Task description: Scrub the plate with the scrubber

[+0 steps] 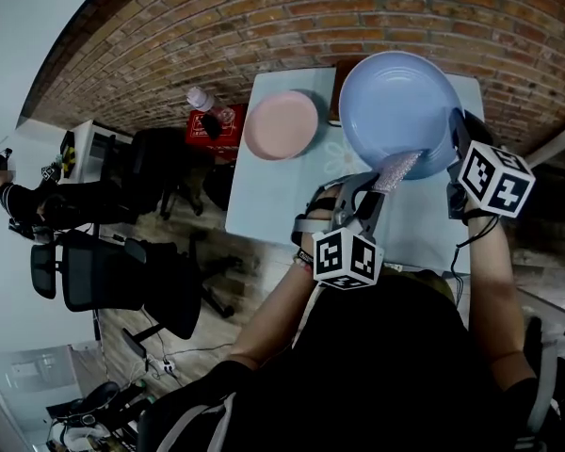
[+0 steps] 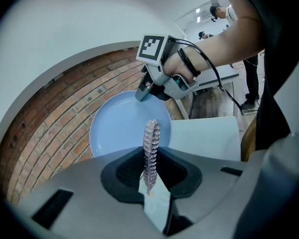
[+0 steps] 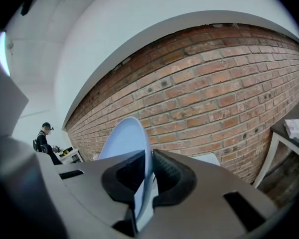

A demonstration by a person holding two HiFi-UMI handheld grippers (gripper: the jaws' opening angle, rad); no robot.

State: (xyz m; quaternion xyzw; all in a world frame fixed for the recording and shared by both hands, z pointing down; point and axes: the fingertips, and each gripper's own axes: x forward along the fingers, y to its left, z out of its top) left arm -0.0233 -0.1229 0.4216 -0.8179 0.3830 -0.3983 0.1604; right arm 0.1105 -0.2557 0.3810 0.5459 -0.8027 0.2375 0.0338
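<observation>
fingers of left gripper [image 2: 150, 182]: clamped on scrubber [image 2: 150, 149], a thin, ridged, glittery strip
fingers of right gripper [image 3: 142, 180]: pinched rim of plate [image 3: 123, 139], round, smooth, pale blue

Head view: from above, steeply down over tabletop [image 1: 264, 196]. Left gripper view, right gripper view: close along own jaws, toward brick wall [image 3: 214, 83]. Shared by all: blue plate [image 1: 386, 102].

The right tool [image 3: 148, 177] hides the plate's [image 3: 123, 139] gripped rim.
</observation>
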